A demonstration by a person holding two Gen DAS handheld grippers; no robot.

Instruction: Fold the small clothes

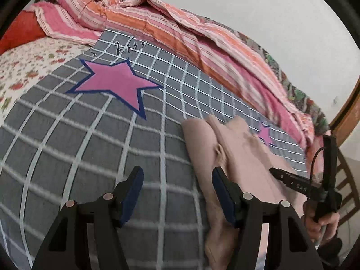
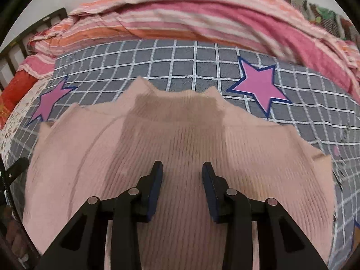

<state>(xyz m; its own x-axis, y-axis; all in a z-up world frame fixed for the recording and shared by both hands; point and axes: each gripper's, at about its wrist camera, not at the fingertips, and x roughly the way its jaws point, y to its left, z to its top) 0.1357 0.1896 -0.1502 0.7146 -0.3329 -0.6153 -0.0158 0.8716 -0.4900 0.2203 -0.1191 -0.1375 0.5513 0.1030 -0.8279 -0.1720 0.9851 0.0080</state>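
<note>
A pale pink ribbed sweater [image 2: 180,139] lies spread flat on the grey checked bedsheet [image 2: 202,67], collar toward the far side. My right gripper [image 2: 182,168] hovers over the sweater's middle, jaws apart, with only the knit showing in the gap. In the left wrist view the sweater [image 1: 238,157] is at the right. My left gripper [image 1: 177,175] stands open over the sheet [image 1: 90,146]; its right finger [image 1: 221,180] is at the sweater's left edge and nothing is gripped. The right gripper [image 1: 290,180], held by a hand [image 1: 321,220], shows at the far right.
A striped pink and orange quilt [image 1: 180,29] is bunched along the far side of the bed against the wall. A floral sheet [image 1: 27,67] and a red pillow [image 1: 20,33] lie at the left. Pink stars [image 2: 261,85] are printed on the sheet. A wooden bed frame [image 1: 346,112] rises at the right.
</note>
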